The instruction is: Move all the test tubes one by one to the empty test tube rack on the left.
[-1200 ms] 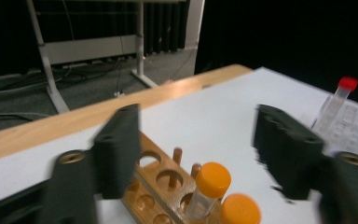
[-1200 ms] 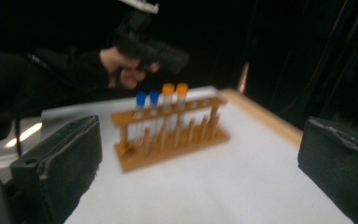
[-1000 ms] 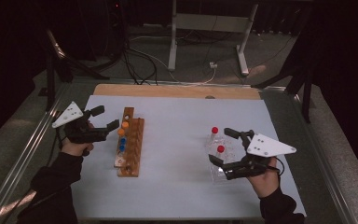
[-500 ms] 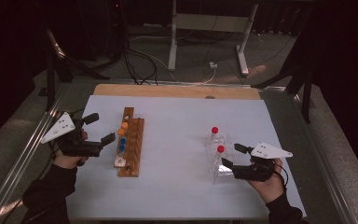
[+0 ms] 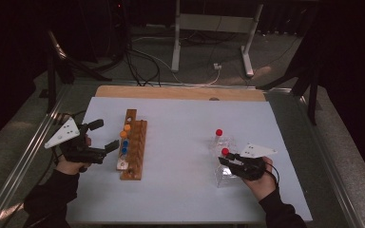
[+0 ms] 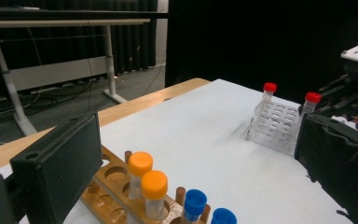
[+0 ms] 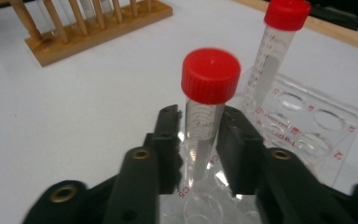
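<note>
A clear plastic rack on the right of the white table holds two red-capped tubes. My right gripper is at the nearer tube. In the right gripper view its jaws have just been closing, and the pads now press the red-capped tube below its cap while it stands in the rack. The other tube stands behind. My left gripper hangs open beside the wooden rack, which holds orange-capped tubes and blue-capped tubes.
The white sheet lies on a wooden board whose far edge shows. Metal rails run along both sides of the table. Stand legs and cables are on the floor beyond it.
My right gripper has come down to the clear rack and closed its wide-open jaws on the nearer red-capped tube. The left gripper has shifted slightly by the wooden rack and is still open.
</note>
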Demonstrator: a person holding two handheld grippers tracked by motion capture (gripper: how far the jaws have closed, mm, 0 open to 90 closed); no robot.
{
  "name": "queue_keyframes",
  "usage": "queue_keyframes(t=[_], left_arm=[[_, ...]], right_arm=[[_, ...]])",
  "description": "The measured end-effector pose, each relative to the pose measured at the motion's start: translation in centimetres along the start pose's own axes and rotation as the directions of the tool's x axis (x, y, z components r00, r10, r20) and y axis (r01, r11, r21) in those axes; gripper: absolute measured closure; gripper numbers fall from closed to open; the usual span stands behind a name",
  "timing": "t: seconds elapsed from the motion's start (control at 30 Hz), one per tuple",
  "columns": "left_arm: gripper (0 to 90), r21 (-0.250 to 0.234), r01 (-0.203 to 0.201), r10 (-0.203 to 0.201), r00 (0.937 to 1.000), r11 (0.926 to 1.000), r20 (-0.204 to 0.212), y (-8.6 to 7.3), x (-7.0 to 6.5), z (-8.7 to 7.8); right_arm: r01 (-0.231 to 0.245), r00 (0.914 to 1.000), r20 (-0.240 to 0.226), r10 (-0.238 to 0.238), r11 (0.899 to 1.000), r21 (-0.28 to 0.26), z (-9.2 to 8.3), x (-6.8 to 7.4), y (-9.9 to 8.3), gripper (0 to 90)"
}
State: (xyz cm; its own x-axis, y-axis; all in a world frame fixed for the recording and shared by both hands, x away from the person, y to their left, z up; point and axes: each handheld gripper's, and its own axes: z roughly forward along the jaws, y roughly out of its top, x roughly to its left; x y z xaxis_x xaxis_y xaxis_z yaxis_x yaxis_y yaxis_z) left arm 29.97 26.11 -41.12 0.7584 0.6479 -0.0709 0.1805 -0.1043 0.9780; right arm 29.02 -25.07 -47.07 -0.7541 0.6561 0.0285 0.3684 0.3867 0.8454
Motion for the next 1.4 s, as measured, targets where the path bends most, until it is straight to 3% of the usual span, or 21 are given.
queue_keyframes(t=[0.3,0.57,0.77,0.9,1.0,1.17,1.3,1.4], left_arm=[[1.8,0.032,0.002,-0.003,0.9997,0.9995,0.024,0.2,-0.4,0.3],[1.8,0.037,-0.008,0.005,0.9973,0.9993,0.074,1.2,-1.3,0.7],[1.9,0.045,-0.02,0.014,0.9915,0.9988,0.129,2.1,-2.8,1.7],[2.1,0.068,-0.029,0.016,0.9822,0.9973,0.187,2.6,-4.2,3.1],[2.6,0.078,-0.035,0.016,0.972,0.9963,0.234,2.8,-5.5,4.5],[6.3,0.095,-0.079,0.047,0.9518,0.9924,0.303,2.7,-7.9,7.0],[17.4,0.084,-0.107,0.072,0.9365,0.9907,0.343,2.8,-9.4,8.8],[25.4,0.082,-0.127,0.09,0.9292,0.9886,0.358,2.8,-10.2,10.0]], right_arm=[[0.022,0.9997,0.011,-0.022,0.999,-0.027,-1.0,0.1,1.2,75.2],[0.064,0.9973,0.043,-0.06,0.994,-0.094,-3.2,0.5,4.6,75.2],[0.09,0.9959,0.014,-0.089,0.987,-0.133,-3.7,1.5,7.0,75.2],[0.107,0.9933,-0.03,-0.112,0.986,-0.124,-2.5,2.6,7.6,75.3],[0.112,0.9902,-0.071,-0.12,0.988,-0.11,-1.3,3.5,7.6,75.2],[0.126,0.9814,-0.134,-0.138,0.988,-0.094,0.5,4.9,7.8,75.2],[0.137,0.9734,-0.173,-0.15,0.987,-0.087,1.5,6.0,8.0,75.2],[0.144,0.968,-0.195,-0.157,0.986,-0.081,2.1,6.7,8.2,75.2]])
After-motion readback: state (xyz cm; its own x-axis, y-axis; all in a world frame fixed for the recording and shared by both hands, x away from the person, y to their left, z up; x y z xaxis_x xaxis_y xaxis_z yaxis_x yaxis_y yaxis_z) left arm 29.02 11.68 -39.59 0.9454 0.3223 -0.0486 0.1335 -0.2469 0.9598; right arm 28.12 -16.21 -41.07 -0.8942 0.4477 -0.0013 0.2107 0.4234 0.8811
